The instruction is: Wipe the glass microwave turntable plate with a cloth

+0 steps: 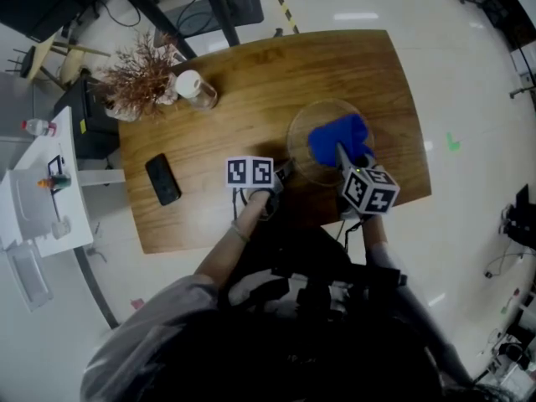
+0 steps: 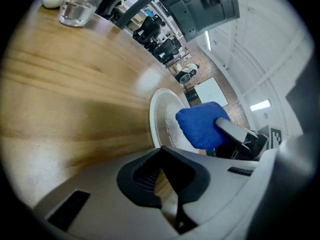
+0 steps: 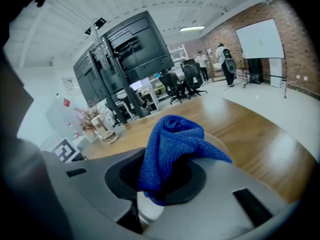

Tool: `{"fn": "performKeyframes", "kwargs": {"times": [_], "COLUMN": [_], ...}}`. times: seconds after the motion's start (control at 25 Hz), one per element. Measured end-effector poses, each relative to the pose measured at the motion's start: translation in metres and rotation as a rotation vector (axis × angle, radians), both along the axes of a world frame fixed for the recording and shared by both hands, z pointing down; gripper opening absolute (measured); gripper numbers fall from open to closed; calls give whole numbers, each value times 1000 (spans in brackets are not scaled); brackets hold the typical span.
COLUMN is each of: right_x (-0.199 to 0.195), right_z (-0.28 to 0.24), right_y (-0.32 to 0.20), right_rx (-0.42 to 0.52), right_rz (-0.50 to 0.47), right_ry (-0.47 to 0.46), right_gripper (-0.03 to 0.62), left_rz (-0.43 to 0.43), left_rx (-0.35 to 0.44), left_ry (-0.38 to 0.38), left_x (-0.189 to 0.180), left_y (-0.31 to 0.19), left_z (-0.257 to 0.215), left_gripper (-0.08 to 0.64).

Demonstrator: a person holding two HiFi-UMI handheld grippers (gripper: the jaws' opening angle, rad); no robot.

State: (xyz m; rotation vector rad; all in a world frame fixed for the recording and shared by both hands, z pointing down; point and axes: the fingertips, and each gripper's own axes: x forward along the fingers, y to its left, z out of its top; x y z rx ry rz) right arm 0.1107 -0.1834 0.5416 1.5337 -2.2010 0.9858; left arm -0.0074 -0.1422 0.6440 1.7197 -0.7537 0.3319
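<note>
The round glass turntable plate (image 1: 303,122) lies on the wooden table (image 1: 251,82), right of centre. A blue cloth (image 1: 337,137) rests on its right half, and my right gripper (image 1: 344,155) is shut on that cloth. In the right gripper view the cloth (image 3: 172,144) bunches up out of the right gripper (image 3: 167,170), hiding most of the plate. My left gripper (image 1: 282,172) sits at the plate's near-left rim. In the left gripper view the plate (image 2: 164,118) runs into the left gripper (image 2: 161,155), whose jaws look closed on its rim. The cloth (image 2: 200,124) shows beyond.
A black phone (image 1: 162,179) lies on the table's left part. A glass cup (image 1: 202,92) and a dried plant (image 1: 138,77) stand at the far-left corner. White furniture (image 1: 42,191) stands left of the table. The table's near edge is close to my grippers.
</note>
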Motion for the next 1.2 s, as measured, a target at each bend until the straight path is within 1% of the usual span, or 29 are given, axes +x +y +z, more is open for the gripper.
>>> {"fn": "performKeyframes", "kwargs": {"times": [0.12, 0.2, 0.28, 0.36, 0.48, 0.64, 0.72, 0.92, 1.0, 1.08, 1.2], "right_x": [-49, -66, -67, -56, -25, 27, 54, 107, 121, 128, 119], "right_z": [5, 14, 22, 28, 34, 37, 36, 33, 33, 33, 25], "right_y": [8, 14, 17, 17, 17, 23, 28, 38, 40, 42, 41], "right_rx": [-15, -34, -49, -58, -81, -110, -116, -120, -118, -120, -104], "right_rz": [-116, -153, -151, -132, -69, 79, 152, 302, 337, 352, 339], "right_ry": [-8, 7, 23, 42, 64, 33, 35, 15, 15, 14, -7], "right_gripper": [80, 80, 81, 80, 81, 81, 81, 80, 81, 80, 81], "left_rz": [0, 1, 2, 2, 0, 0, -1, 1, 0, -1, -2], "left_rx": [-1, -2, -2, -2, -4, -2, -6, -4, -4, -7, -6], "left_ry": [0, 0, 1, 2, 3, 8, 5, 7, 6, 7, 5], "left_x": [0, 0, 0, 1, -1, 0, 0, -1, -1, -1, -1], "left_y": [0, 0, 0, 0, 1, 1, 1, 1, 0, 1, 1], "left_z": [0, -1, -1, 0, 0, -1, -1, -1, -1, -1, -1], "left_gripper": [-5, -6, -6, -6, -6, -6, -6, -6, -6, -6, -6]}}
